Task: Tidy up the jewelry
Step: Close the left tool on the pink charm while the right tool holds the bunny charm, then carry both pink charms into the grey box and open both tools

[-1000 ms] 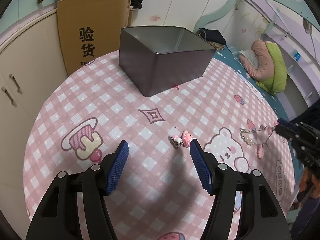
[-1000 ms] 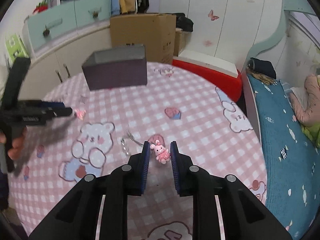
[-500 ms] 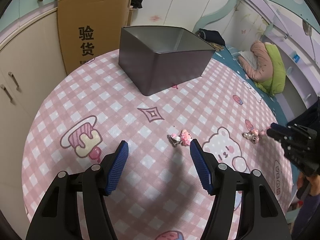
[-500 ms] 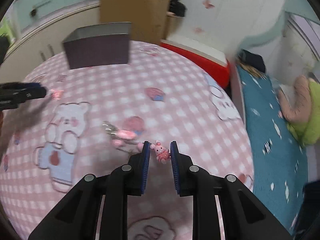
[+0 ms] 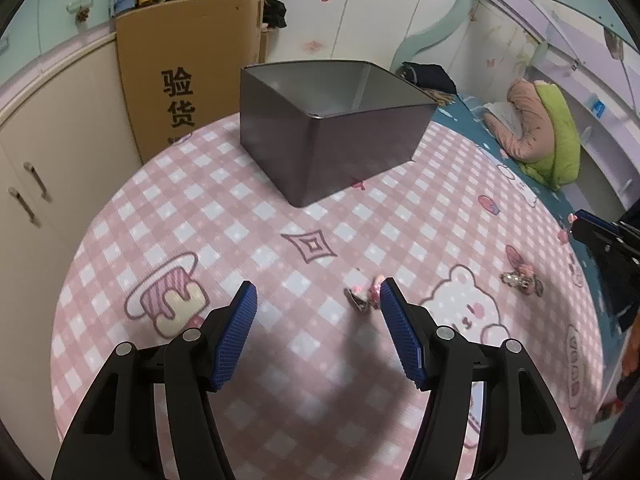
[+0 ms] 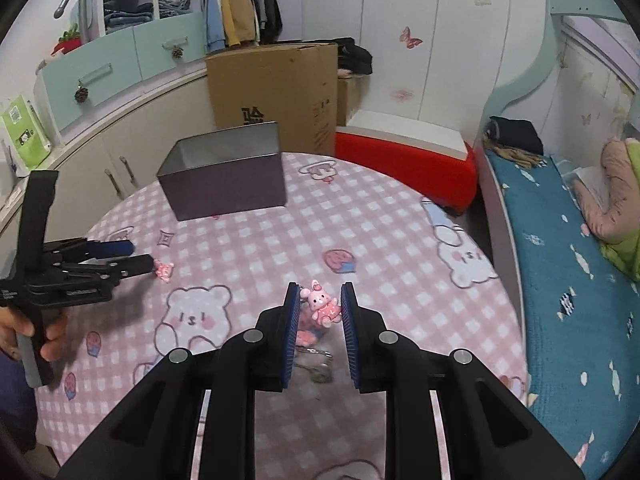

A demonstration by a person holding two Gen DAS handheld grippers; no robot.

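My right gripper (image 6: pixel 319 304) is shut on a pink bunny charm (image 6: pixel 321 306) and holds it above the table; its chain and other charms (image 6: pixel 316 360) hang below. In the left wrist view it (image 5: pixel 576 226) is raised at the right edge. My left gripper (image 5: pixel 318 304) is open and empty, low over the table, with a small pink charm (image 5: pixel 366 294) lying just inside its right finger. Another trinket (image 5: pixel 520 278) lies on the cloth at right. The open grey tin box (image 5: pixel 332 128) stands at the table's far side.
The round table has a pink checked cloth (image 5: pixel 248 216). A cardboard box (image 5: pixel 188 80) and cabinets stand behind it. A bed with a blue sheet (image 6: pixel 560 264) is to the right. A red stool (image 6: pixel 404 160) stands beyond the table.
My right gripper lifted the bunny charm and its chain off the table and rose, turning toward the tin box. My left gripper stayed open over the small pink charm.
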